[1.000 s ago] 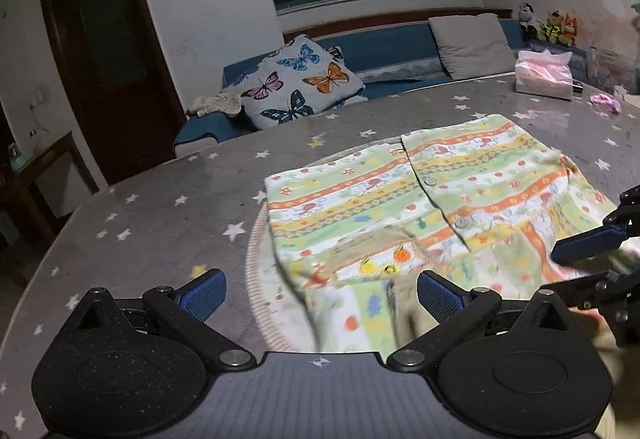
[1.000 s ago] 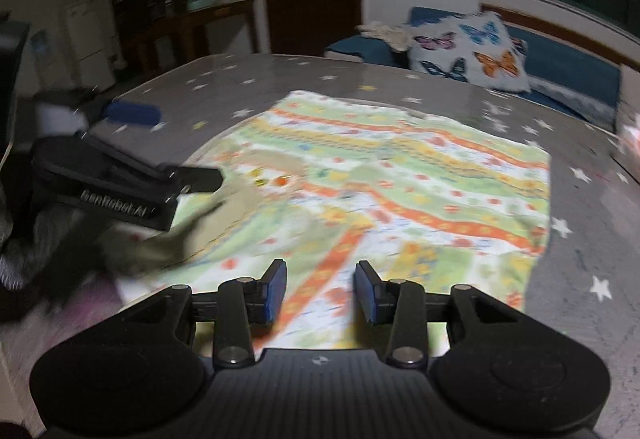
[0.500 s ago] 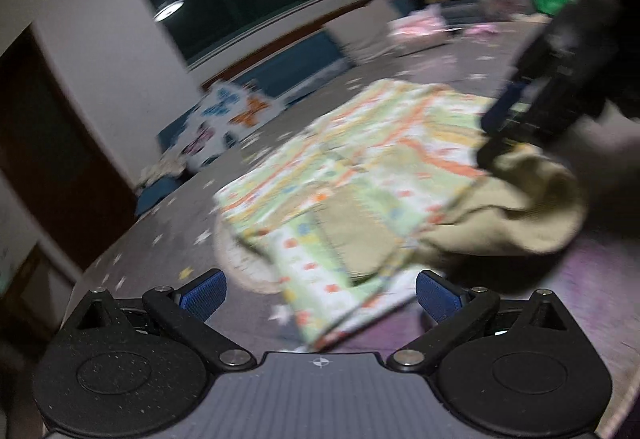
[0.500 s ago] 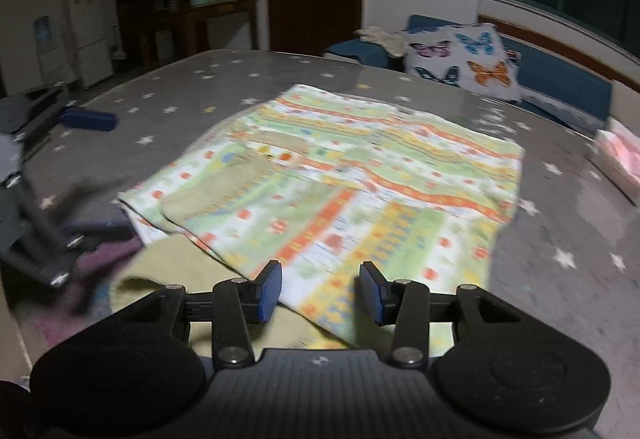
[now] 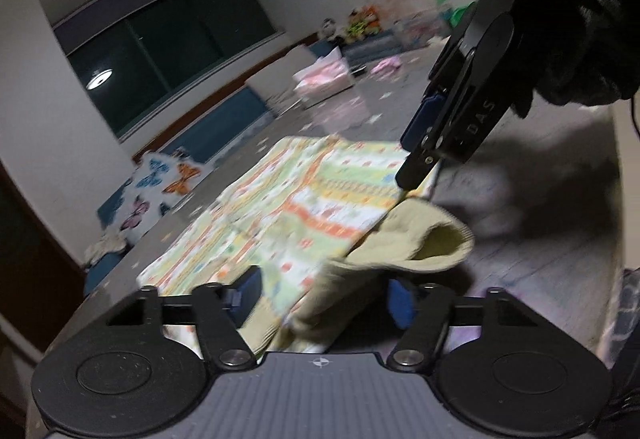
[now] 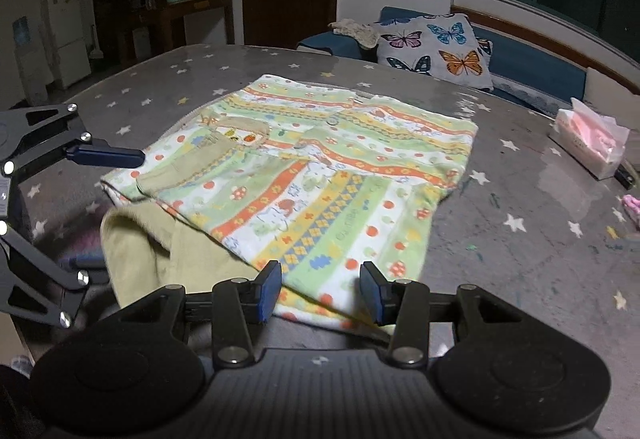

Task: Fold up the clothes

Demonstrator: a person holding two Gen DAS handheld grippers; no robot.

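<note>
A small shirt [image 6: 320,167] with orange, yellow and green striped prints lies spread flat on the star-patterned table cover [image 6: 520,239]. A khaki cuffed part [image 6: 160,251] bulges out from under its near left corner. My right gripper [image 6: 322,293] is open, its fingers straddling the shirt's near edge. My left gripper [image 5: 324,299] is open and tilted, with the khaki cuff [image 5: 420,243] lying loosely between its blue pads. In the right wrist view the left gripper [image 6: 92,207] stands at the left, its fingers wide apart. A black-sleeved hand [image 5: 580,39] holds the right gripper [image 5: 424,143] above the shirt's far corner.
A pink tissue pack [image 6: 588,143] and a small pink item [image 6: 632,205] lie at the table's right side. Behind the table runs a blue sofa with a butterfly pillow [image 6: 436,51]. A wooden desk [image 6: 192,7] and a dark door stand beyond the far left.
My left gripper swung round to the shirt's near corner, tilted, and its fingers narrowed around the khaki cuff. The khaki part came out from under the shirt. My right gripper drew back slightly.
</note>
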